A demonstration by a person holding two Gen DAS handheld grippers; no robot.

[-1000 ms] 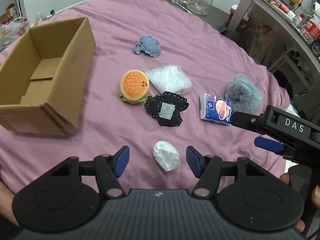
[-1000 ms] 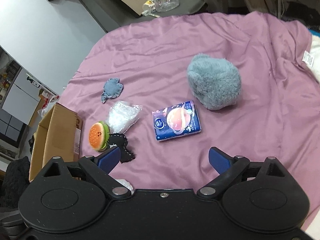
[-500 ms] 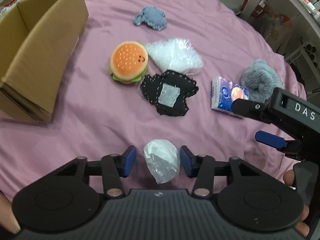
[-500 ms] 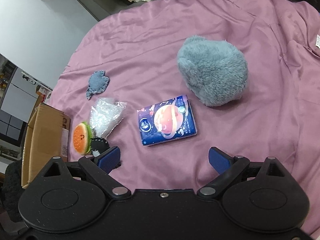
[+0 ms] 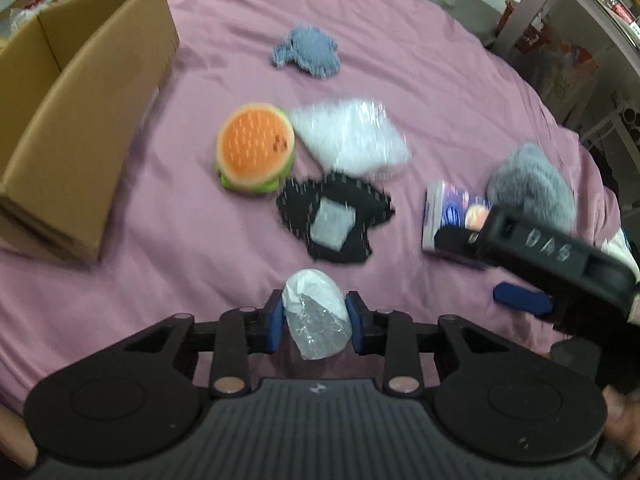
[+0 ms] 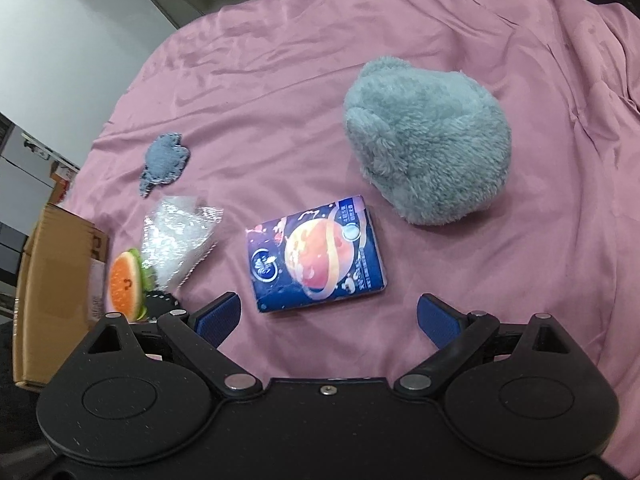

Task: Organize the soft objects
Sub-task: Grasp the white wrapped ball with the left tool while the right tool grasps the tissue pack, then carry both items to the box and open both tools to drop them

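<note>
1. Left wrist view: the left gripper (image 5: 314, 322) pinches the white wrapped bundle (image 5: 316, 314), pads touching both sides.
2. Its cardboard box (image 5: 80, 120) lies far left and ahead.
3. Right gripper (image 6: 328, 318) gapes empty, tissue pack (image 6: 316, 254) just ahead.

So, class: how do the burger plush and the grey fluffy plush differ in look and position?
The burger plush is bright orange with a green edge; the grey fluffy plush is one plain colour. The burger plush looks smooth and flattish, the grey fluffy plush shaggy and domed. The burger plush lies near the cardboard box, the grey fluffy plush far from it. Both rest on the pink cloth.
</note>
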